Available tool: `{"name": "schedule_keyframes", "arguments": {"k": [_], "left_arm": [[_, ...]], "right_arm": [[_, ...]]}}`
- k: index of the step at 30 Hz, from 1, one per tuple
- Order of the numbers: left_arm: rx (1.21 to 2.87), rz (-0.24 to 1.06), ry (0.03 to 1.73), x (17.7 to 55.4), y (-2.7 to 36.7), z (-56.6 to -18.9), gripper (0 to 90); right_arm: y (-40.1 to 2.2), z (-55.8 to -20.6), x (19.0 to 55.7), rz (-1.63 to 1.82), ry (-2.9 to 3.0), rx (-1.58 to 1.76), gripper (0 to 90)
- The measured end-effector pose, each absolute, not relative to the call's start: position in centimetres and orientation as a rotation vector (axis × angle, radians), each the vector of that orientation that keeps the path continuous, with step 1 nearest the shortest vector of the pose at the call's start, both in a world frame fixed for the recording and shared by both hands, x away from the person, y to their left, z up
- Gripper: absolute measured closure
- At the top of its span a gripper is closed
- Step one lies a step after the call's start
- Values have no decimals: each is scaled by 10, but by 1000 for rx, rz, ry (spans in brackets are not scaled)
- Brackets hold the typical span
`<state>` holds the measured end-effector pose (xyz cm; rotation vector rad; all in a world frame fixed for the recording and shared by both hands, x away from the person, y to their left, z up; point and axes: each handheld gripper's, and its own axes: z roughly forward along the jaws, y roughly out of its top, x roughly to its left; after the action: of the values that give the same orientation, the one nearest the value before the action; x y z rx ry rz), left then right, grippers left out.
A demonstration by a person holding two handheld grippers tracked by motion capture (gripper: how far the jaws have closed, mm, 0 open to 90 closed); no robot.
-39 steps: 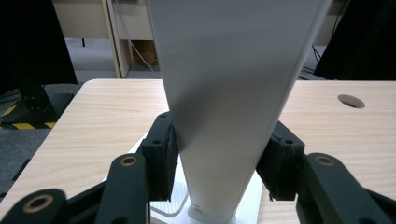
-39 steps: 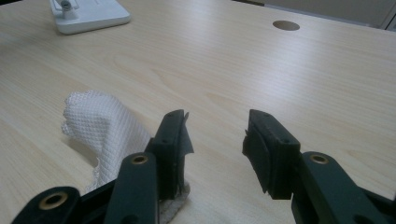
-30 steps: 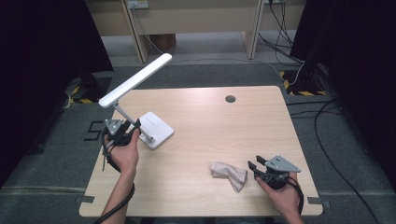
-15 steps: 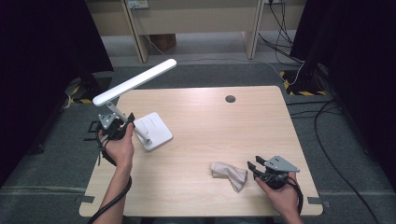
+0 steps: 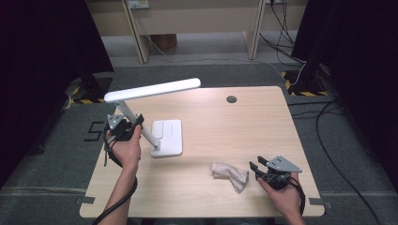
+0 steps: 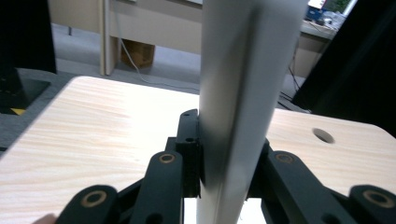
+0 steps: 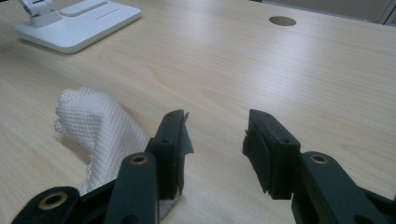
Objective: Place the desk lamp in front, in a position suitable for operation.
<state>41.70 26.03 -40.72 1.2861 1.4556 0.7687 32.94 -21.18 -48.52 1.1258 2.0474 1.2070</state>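
Lamp [image 5: 155,89] stands at the table's [image 5: 225,206] left edge, base [image 5: 167,137] flat. Your left gripper [image 5: 136,123] has just been closing and now clamps the stem [image 6: 233,93] between its pads; keep that grip square and tilt slowly so the base stays put. Right gripper [image 5: 257,168] rests with jaws apart and empty beside the cloth [image 5: 230,172]. Open room lies mid-table; the left edge is close.

White desk lamp [image 5: 155,117] stands at table's left, arm tilted.
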Motion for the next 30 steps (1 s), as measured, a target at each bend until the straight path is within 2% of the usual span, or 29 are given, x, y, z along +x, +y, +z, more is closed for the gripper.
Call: {"name": "schedule_keyframes", "arguments": {"k": [6,20,30], "left_arm": [[1312,712,1440,409,243,-401,757],[1359,693,1361,380,200,-404,758],[1386,705,1333,361,191,-407,750]], "right_arm": [[-213,-485,329,1205,2042,1128,575],[-212,-483,328,1207,2043,1119,576],[-207,-477,325,1219,2078,1095,575]]}}
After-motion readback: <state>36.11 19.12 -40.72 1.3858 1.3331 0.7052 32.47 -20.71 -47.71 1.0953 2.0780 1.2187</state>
